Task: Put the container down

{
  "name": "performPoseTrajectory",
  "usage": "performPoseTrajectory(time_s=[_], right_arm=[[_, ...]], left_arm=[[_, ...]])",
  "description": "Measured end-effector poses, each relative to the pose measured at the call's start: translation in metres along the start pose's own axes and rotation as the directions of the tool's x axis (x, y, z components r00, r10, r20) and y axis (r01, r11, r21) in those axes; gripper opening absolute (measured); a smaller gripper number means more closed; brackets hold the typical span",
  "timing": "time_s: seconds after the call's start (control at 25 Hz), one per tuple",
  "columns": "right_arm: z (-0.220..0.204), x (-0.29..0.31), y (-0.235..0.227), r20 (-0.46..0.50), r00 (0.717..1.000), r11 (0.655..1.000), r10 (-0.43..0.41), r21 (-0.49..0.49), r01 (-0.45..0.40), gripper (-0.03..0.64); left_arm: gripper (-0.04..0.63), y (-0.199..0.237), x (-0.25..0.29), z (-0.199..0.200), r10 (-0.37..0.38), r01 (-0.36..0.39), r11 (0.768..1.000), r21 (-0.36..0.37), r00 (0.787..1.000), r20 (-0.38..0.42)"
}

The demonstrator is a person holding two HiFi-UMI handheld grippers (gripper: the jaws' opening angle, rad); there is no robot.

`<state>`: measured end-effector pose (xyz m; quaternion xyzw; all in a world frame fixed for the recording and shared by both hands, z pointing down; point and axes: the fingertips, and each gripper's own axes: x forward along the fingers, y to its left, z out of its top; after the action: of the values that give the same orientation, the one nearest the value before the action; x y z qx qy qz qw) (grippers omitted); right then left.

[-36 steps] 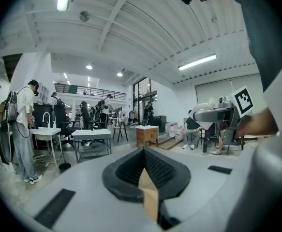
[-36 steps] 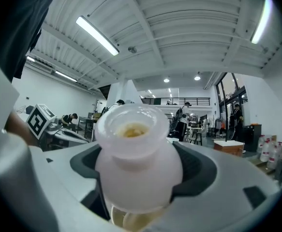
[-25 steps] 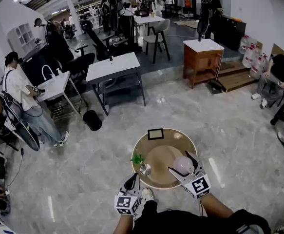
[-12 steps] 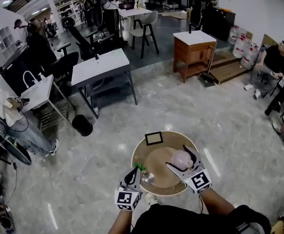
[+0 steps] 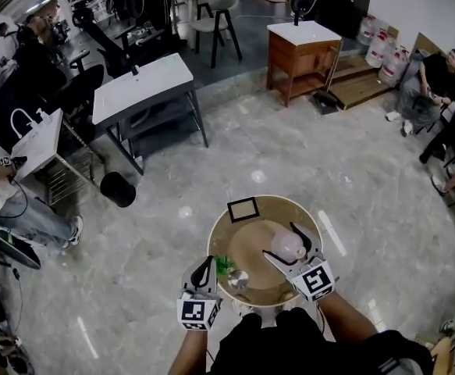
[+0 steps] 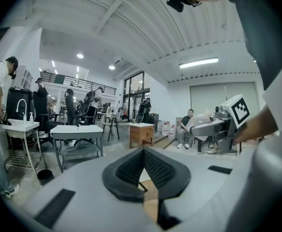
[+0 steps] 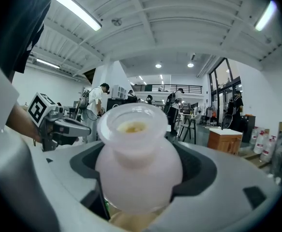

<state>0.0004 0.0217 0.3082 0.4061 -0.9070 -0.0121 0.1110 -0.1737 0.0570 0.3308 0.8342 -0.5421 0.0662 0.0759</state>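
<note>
Left gripper [image 6: 142, 166] jaws together, nothing between; right gripper [image 6: 199, 125] at right, possibly holding pale container [image 6: 202, 119].

**Frosted, Matt, Polished**

Frosted milky pink on the container [image 7: 138, 163], smooth-walled and translucent, like matt plastic or glass. Matt light-grey moulded plastic on the right claw [image 5: 280, 242] and the left claw [image 6: 142, 158], with black, finely ribbed, rubbery-looking pads [image 6: 161, 168] inside. Tan and wood-like across the round table [image 5: 216, 244], low in sheen, paler along the rim. Glossy veined grey stone on the floor [image 5: 157, 233], mirroring ceiling lights.
</note>
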Motion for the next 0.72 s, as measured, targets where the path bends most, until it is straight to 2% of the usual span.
performPoseTrajectory(time_s=[0.44, 0.6, 0.72], right_arm=[[-0.087, 0.055, -0.042, -0.097, 0.993, 0.998, 0.062, 0.003, -0.062, 0.413], [-0.131, 0.066, -0.052, -0.164, 0.984, 0.997, 0.074, 0.022, -0.071, 0.413], [-0.171, 0.077, -0.056, -0.180, 0.980, 0.996, 0.088, 0.033, -0.083, 0.413]], left_arm=[[-0.002, 0.023, 0.058, -0.061, 0.068, -0.068, 0.998, 0.003, 0.993, -0.092], [-0.002, 0.020, 0.083, -0.083, 0.071, -0.071, 0.997, 0.003, 0.992, -0.100], [-0.002, 0.017, 0.103, -0.106, 0.065, -0.063, 0.998, 0.021, 0.991, -0.115]])
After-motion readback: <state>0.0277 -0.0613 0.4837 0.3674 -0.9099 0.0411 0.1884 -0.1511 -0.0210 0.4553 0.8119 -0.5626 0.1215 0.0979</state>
